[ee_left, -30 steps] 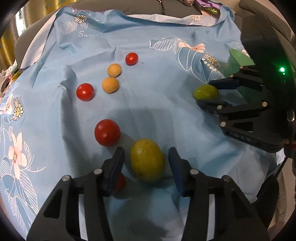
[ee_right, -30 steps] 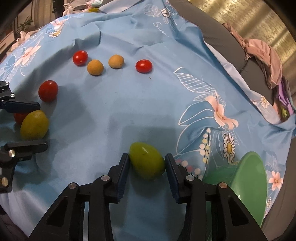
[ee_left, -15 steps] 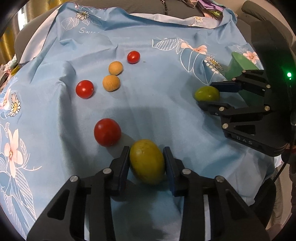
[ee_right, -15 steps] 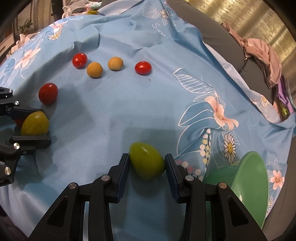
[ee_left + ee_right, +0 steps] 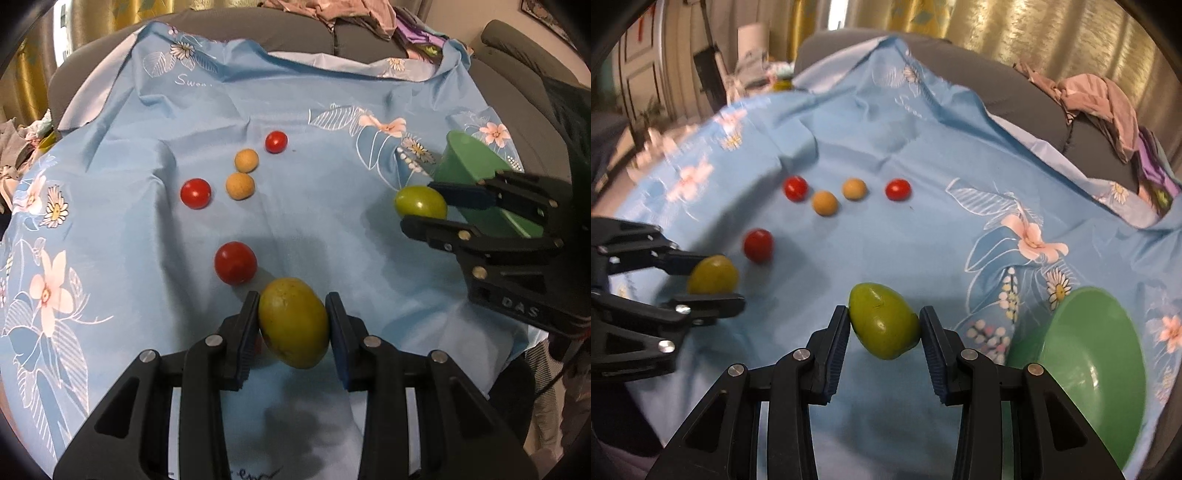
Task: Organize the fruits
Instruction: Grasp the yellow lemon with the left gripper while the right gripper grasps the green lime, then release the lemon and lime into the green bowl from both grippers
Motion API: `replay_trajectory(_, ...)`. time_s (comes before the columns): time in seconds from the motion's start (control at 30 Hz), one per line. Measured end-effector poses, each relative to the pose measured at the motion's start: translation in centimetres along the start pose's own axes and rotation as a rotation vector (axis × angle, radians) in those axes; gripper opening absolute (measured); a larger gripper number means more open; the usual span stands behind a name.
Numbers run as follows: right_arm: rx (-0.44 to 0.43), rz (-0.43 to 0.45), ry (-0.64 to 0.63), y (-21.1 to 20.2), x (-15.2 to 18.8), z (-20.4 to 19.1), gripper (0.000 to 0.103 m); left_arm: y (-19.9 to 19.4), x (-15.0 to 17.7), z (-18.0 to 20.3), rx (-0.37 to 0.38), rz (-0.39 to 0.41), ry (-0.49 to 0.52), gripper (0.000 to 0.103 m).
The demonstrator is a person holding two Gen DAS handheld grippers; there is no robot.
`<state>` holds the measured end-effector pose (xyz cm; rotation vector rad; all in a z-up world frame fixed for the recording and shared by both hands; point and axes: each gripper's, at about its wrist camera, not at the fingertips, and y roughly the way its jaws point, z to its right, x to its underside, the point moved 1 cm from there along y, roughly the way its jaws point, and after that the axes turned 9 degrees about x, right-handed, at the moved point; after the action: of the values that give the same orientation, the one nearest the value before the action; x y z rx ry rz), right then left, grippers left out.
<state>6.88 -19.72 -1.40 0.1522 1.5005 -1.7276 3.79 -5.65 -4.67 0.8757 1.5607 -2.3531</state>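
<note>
My left tongs (image 5: 291, 325) have closed onto the yellow-green mango (image 5: 293, 322); my right tongs (image 5: 883, 325) are clamped on the green mango (image 5: 882, 319). Both fruits have now risen off the blue cloth (image 5: 332, 236). Judgement: both are ready to carry to the green bowl (image 5: 1108, 387), just right of my right tongs.

"DAS" is embossed on the right claw (image 5: 421, 210); the blue cloth (image 5: 147, 229) reads "Swee…", partly legible
</note>
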Motion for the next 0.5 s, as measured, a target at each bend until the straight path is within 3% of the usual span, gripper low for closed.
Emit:
replay_trajectory(0.37,-0.087,0.12,0.188,-4.8,2.4,1.7,0.041,-2.6,-0.4,2.6,0.016,0.051,0.032,0.035)
replay_trajectory(0.5,-0.061,0.151,0.225,-6.4,3.2,3.1,0.041,-3.0,-1.3,4.2,0.031,0.064,0.068,0.035)
